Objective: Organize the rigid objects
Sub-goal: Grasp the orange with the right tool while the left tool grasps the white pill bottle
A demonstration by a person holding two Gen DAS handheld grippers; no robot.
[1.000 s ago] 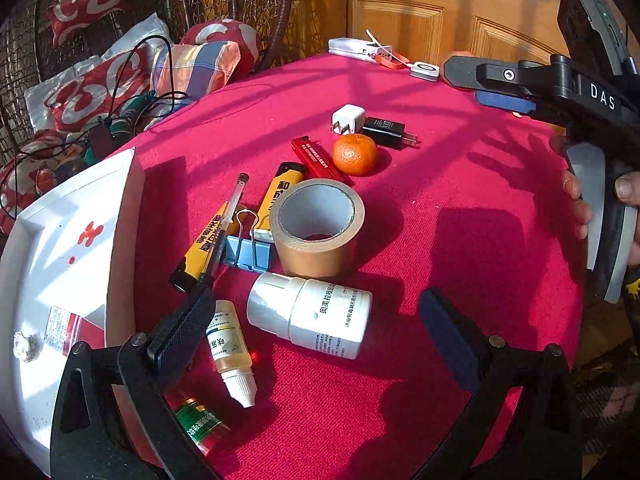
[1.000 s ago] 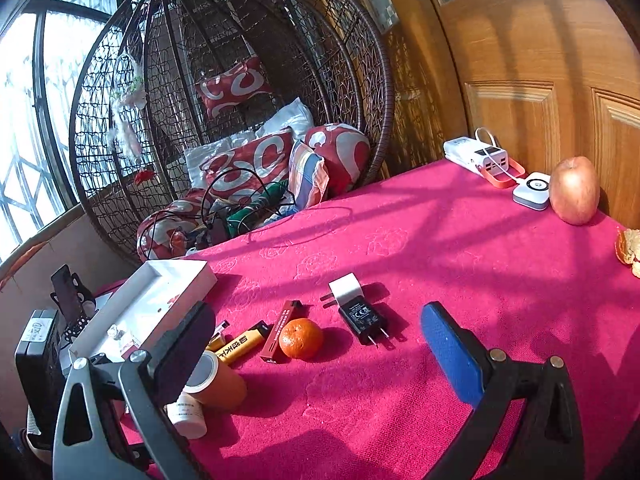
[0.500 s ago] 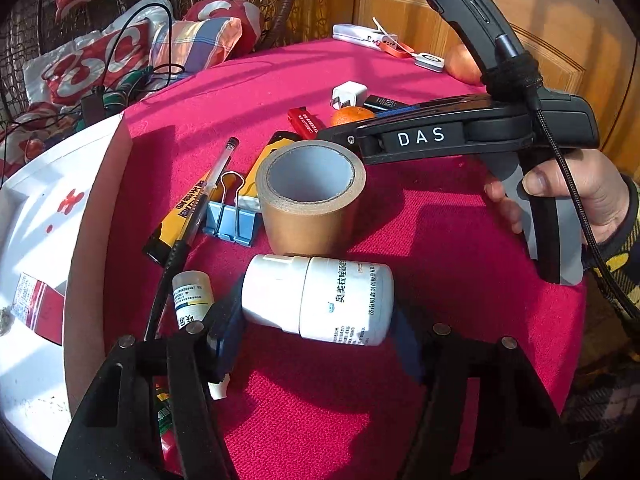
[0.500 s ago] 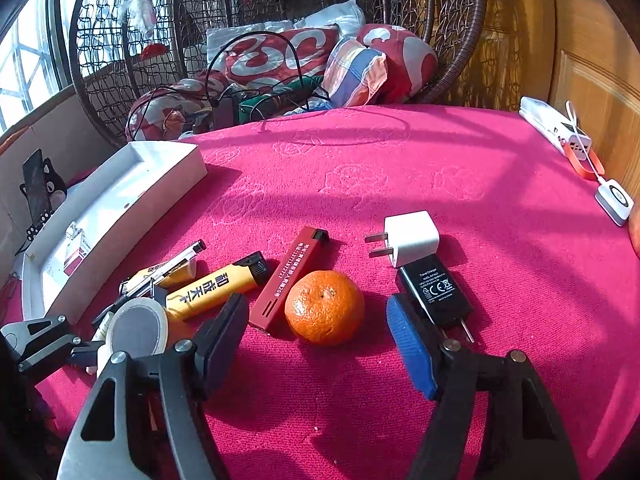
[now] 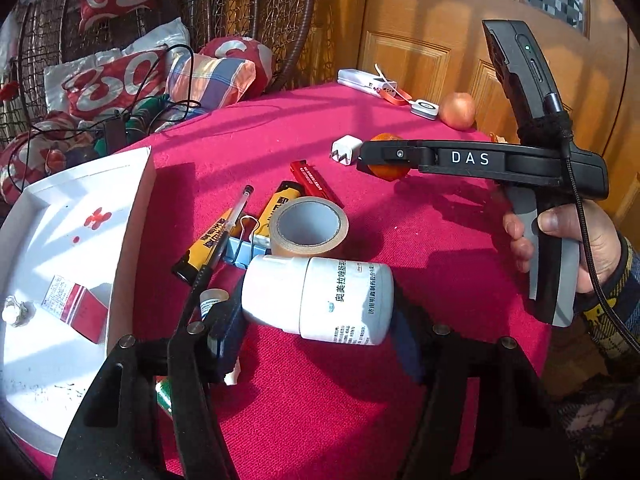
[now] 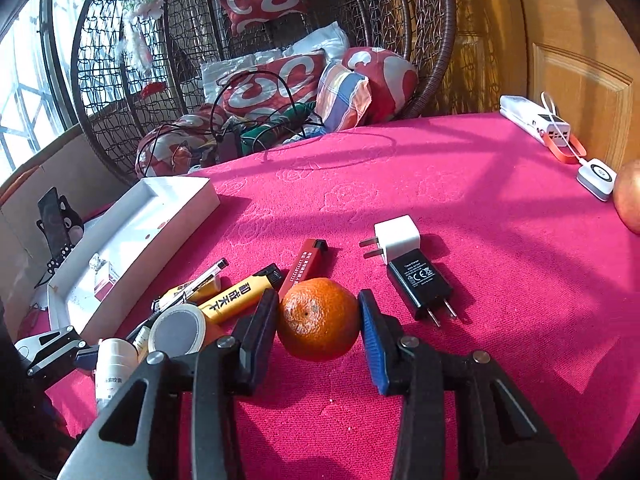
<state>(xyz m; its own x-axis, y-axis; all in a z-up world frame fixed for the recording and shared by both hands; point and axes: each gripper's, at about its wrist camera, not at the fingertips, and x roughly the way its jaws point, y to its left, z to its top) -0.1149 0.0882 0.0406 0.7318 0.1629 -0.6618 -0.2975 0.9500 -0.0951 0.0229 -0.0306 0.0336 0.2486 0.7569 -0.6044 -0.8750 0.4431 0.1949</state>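
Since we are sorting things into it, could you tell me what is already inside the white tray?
The white tray holds a small red-and-white box and a small white object. Its nearest corner lies behind the left gripper.

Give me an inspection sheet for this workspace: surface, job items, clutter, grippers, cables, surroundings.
Surface: round table under a pink cloth.
Job's things: white pill bottle, mandarin, tape roll, pen, two chargers; white tray at the table's left edge.
Clutter: apple, power bank.
Grippers: left gripper clamped on the pill bottle; right gripper, jaws just closing, pads on the mandarin's sides.
Cables: black cord on the cushions.
Surroundings: wicker hanging chair, wooden door.
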